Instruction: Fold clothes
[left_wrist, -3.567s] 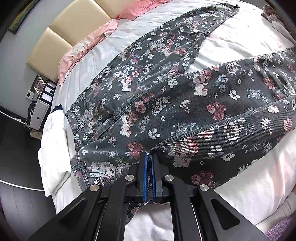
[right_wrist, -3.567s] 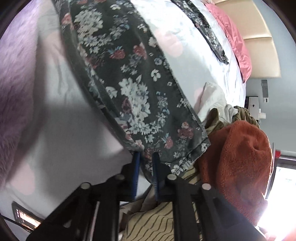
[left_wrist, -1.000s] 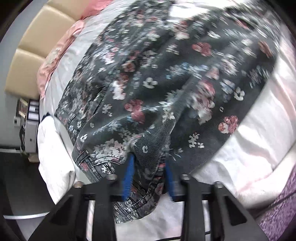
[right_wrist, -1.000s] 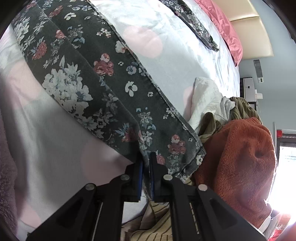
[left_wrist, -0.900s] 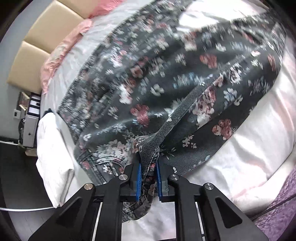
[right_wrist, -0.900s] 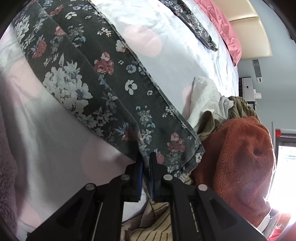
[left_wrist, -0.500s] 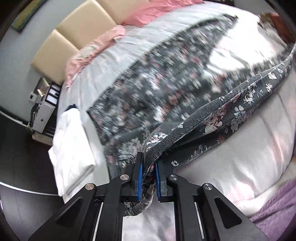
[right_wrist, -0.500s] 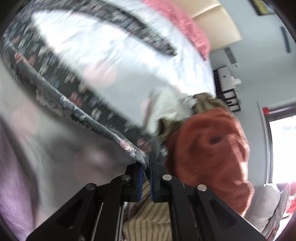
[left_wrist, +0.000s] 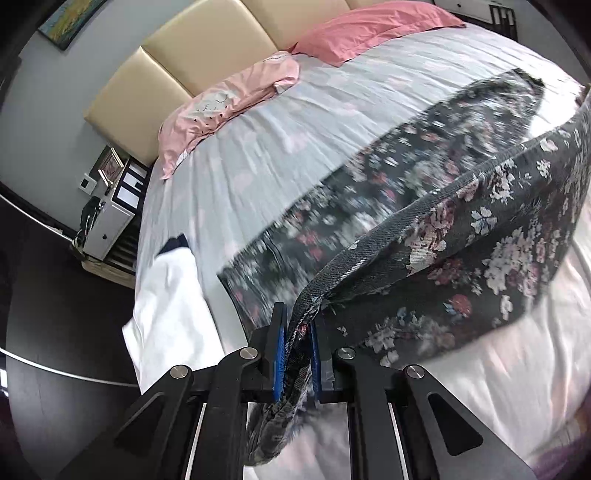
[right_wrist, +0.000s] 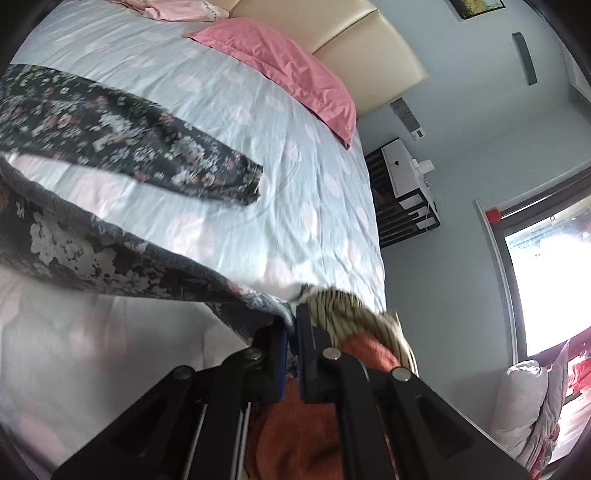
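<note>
We saw daylight glare from the window (right_wrist: 554, 288) at the right edge. Motion blur smeared the floral trousers (left_wrist: 369, 206), and fisheye distortion with dark vignetting bent both frames' corners.

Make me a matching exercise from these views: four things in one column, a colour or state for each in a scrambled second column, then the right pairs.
Things:
1. floral jeans
2. pillow
3. headboard
4. white garment

Colour or state:
A. cream padded panels
B. lying at the bed's edge, next to the jeans
C. plain pink, by the headboard
D. held up by both the left gripper and the right gripper

Pairs: 1-D, 2-C, 3-A, 4-B
</note>
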